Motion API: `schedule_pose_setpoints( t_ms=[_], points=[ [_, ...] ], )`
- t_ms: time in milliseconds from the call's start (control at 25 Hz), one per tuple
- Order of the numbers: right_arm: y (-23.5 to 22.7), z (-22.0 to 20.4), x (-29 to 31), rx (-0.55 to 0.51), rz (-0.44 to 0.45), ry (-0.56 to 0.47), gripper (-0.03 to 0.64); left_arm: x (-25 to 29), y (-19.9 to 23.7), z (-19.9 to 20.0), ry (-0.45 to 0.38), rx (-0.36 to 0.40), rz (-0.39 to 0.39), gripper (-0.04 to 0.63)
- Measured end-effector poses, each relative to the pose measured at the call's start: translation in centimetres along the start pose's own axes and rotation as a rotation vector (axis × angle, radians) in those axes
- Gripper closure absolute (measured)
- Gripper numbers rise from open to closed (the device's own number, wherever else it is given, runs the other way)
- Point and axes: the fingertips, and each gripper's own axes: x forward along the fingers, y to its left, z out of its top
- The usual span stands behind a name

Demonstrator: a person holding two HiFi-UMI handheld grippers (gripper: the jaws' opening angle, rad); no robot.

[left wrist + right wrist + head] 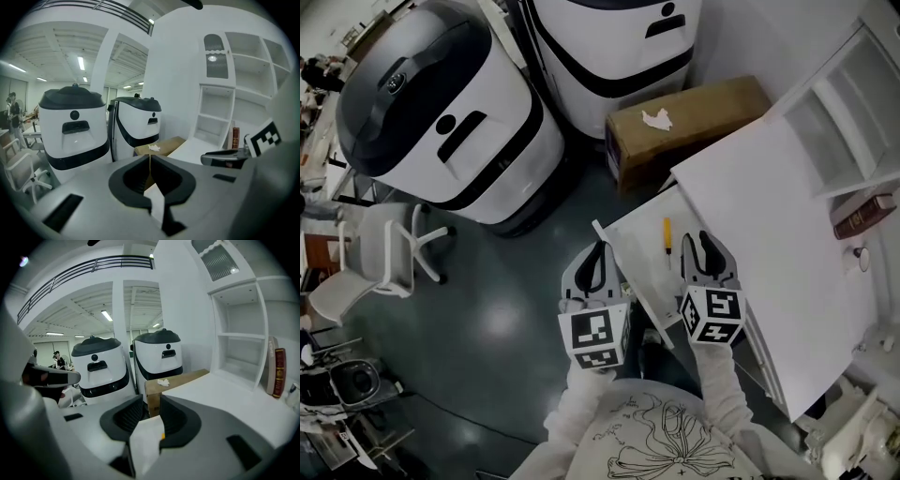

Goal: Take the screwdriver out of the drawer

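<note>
**Both grippers over the open drawer, screwdriver untouched**

In the head view the white drawer point(639, 246) stands pulled out from under the white desk point(769, 234). The screwdriver point(667, 236) lies on the drawer's floor, its yellow handle pointing away from the person.

The right gripper point(698, 247) hangs over the drawer just to the right of the screwdriver and apart from it. Its own view shows the right gripper point(152, 401) with jaws released and a clear gap between them. Nothing is gripped there; only the drawer's white edge and the cardboard box point(176, 379) show through. A small yellow speck by the inner edge of one jaw may be the screwdriver's handle.

The left gripper point(600, 255) sits at the drawer's outer front edge, well to the left of the screwdriver. In its own view the left gripper point(150, 157) has its jaw tips clenched together, with only a hairline slit between them, and holds nothing.

Beyond the drawer the cardboard box point(684, 117) rests on the floor against the desk. Two large white-and-black machines point(441, 112) stand behind it. A white chair point(380, 258) stands at the left. Books point(862, 214) lie on the desk by the shelf unit point(844, 103).
</note>
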Motion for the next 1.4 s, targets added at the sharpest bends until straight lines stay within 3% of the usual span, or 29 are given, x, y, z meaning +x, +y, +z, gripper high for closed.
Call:
schedule_pose_setpoints(
  t_ms=[840,1400],
  points=[
    [-2.2,-13.2,10.8,0.07,-0.001,0.279,0.499,9.9,-0.2,-8.4,0.215,-0.024,-0.073,0.584],
    [-2.9,-21.1,14.7,0.077,0.014,0.419,0.494,12.2,-0.1,-12.8,0.297,-0.051,-0.089,0.584]
  ],
)
